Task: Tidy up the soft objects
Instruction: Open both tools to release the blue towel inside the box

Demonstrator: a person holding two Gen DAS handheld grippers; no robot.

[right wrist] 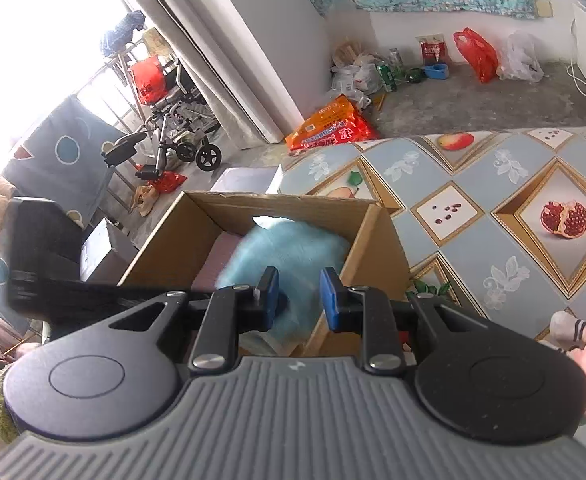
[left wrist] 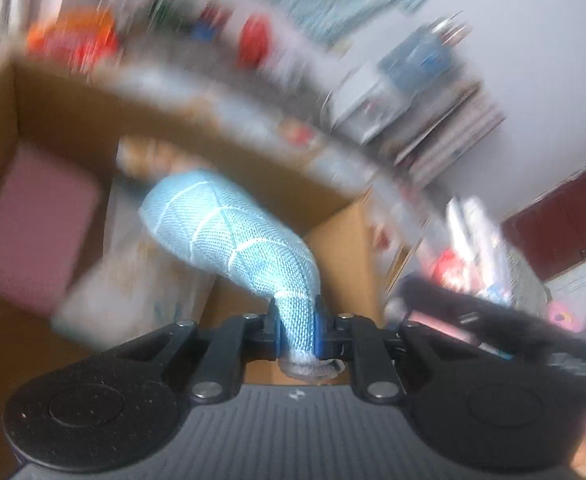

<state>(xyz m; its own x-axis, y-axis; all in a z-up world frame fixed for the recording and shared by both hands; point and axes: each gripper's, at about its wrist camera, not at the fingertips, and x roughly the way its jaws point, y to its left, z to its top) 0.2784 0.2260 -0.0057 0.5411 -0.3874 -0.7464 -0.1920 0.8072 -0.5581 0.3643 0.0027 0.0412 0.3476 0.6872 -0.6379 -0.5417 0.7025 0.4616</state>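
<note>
1. One table (right wrist: 505, 184) with a tiled fruit-pattern cover fills the right of the right wrist view.
2. Cardboard box (right wrist: 377, 248) sits open at centre frame, just beside the table's edge.
3. Pink pad (left wrist: 33, 224) lies inside the box, left of frame.
4. Blue sock (left wrist: 229, 232) hangs over the box, centre of the left wrist view.
5. Left gripper (left wrist: 297, 332), lower centre, is pinching the sock's cuff.
6. Right gripper (right wrist: 299, 300), lower centre, has its jaws slightly apart with nothing between them.
</note>
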